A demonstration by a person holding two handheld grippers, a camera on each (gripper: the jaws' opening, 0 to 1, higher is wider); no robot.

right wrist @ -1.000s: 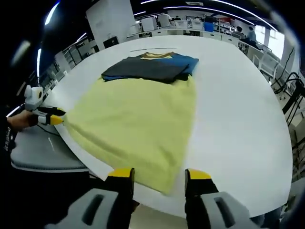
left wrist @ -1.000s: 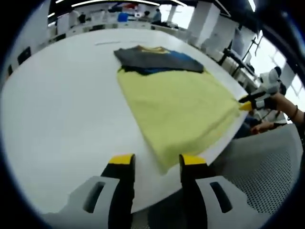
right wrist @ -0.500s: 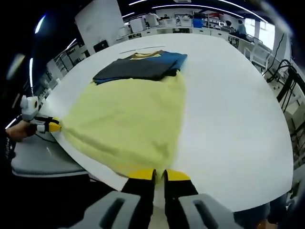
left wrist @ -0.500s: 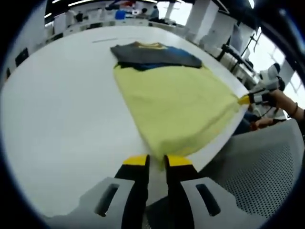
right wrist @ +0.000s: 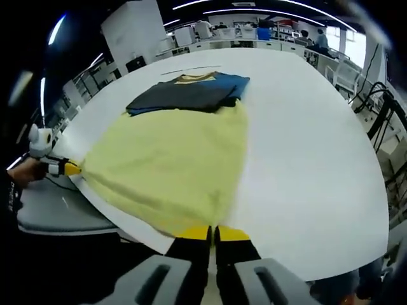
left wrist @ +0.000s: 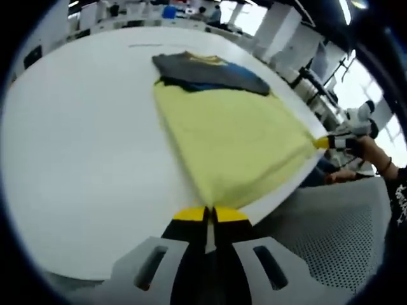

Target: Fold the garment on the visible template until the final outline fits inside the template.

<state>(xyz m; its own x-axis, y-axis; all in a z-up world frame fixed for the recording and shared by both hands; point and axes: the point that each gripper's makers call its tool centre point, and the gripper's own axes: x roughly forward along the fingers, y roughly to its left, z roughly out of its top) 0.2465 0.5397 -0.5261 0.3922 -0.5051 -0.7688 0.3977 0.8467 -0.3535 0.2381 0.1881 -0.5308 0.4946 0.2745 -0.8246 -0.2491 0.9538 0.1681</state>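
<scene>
A yellow garment [left wrist: 232, 136] lies spread flat on the white table [left wrist: 82, 146], its near hem at the table's edge. My left gripper [left wrist: 210, 213] is shut on one near corner of that hem. In the right gripper view the same yellow garment [right wrist: 168, 165] spreads away from my right gripper [right wrist: 212, 232], which is shut on the other near corner. Each gripper also shows in the other's view, pinching its corner: the right gripper [left wrist: 325, 142] and the left gripper [right wrist: 68, 168]. A folded stack of dark grey and blue clothes [left wrist: 210, 71] [right wrist: 187, 92] overlaps the garment's far end.
A grey mesh chair [left wrist: 346, 235] stands just off the table edge between the grippers, also seen as a grey chair seat [right wrist: 54, 210]. A person's hand [left wrist: 372, 149] holds the right gripper. Desks and people fill the room behind. Bare white table [right wrist: 311, 152] lies beside the garment.
Both grippers have gone from open, to nearly shut, to shut on the yellow garment's near corners. Both cameras have moved a little closer to the table edge.
</scene>
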